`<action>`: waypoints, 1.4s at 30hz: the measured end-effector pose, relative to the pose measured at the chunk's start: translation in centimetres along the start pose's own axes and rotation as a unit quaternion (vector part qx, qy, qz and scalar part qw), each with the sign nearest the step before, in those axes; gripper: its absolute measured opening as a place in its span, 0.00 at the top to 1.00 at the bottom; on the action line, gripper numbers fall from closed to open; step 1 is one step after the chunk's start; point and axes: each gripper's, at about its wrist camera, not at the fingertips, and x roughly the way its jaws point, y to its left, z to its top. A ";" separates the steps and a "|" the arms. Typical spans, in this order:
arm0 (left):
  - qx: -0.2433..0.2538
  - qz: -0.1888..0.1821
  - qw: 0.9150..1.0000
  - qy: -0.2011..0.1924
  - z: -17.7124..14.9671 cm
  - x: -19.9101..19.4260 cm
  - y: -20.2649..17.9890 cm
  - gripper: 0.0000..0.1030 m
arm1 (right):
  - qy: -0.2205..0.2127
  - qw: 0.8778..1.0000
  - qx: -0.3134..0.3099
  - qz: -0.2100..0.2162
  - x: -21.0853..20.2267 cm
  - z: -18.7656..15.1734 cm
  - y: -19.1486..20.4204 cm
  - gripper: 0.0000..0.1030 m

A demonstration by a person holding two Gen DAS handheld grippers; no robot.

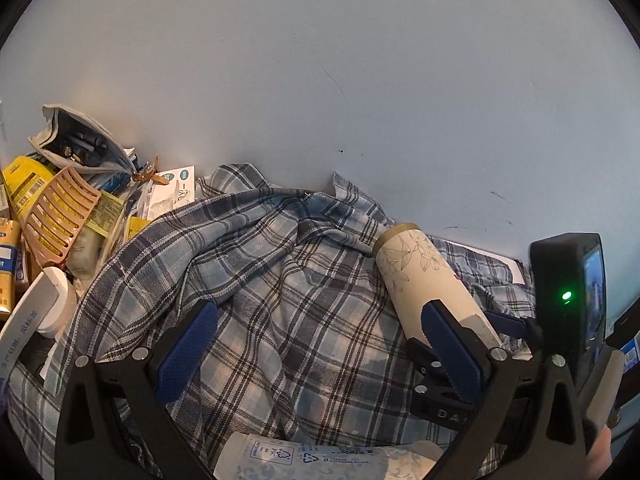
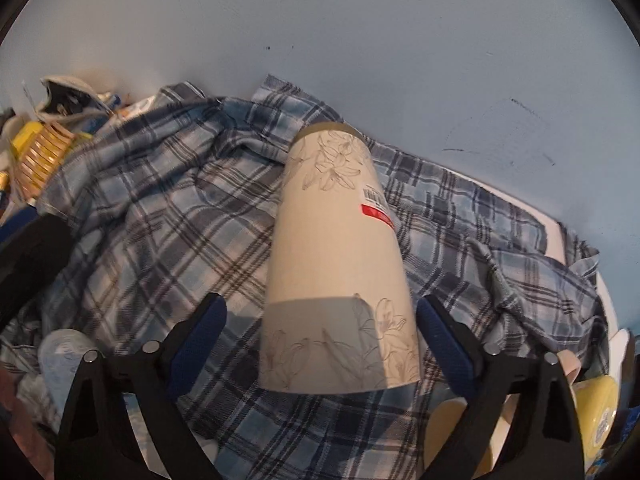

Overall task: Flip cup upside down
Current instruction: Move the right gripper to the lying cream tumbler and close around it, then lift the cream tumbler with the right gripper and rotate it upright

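A tall cream cup [image 2: 340, 264] with line-drawn flowers and a gold rim lies on its side on a blue plaid shirt [image 2: 160, 220]. Its rim points away toward the wall. My right gripper [image 2: 322, 320] is open, with the cup's base end between its blue pads [image 2: 442, 344]; the right pad is close to the cup, the left pad stands apart. In the left wrist view the cup [image 1: 420, 276] lies at the right, with the right gripper's finger beside it. My left gripper [image 1: 320, 320] is open and empty over the shirt [image 1: 260, 280].
A light blue wall [image 1: 320, 80] stands right behind the shirt. A clutter pile at the left holds a grey pencil pouch [image 1: 76, 140], a pink comb [image 1: 60, 212] and yellow packets [image 1: 28, 180]. A plastic packet [image 1: 320, 456] lies near the front. A yellow lid [image 2: 596, 416] sits at the right.
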 end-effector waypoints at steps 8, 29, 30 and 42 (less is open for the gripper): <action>0.036 0.005 0.999 -0.004 0.4 -1.5 -1.3 0.00 | 0.004 1.000 0.021 0.002 0.1 -1.0 -1.0 0.22; 0.150 -0.021 0.986 -0.065 -2.2 -10.3 -10.7 0.00 | -0.024 0.987 -0.103 0.117 -10.9 -19.0 -1.7 0.22; 0.162 -0.025 0.985 -0.052 -3.0 -10.0 -11.4 0.00 | -0.021 0.986 -0.107 0.129 -10.9 -19.8 -1.9 0.22; 0.263 -0.037 0.964 0.009 -12.1 -9.8 -13.6 0.00 | -0.006 0.959 -0.228 0.169 -13.1 -24.8 -6.4 0.22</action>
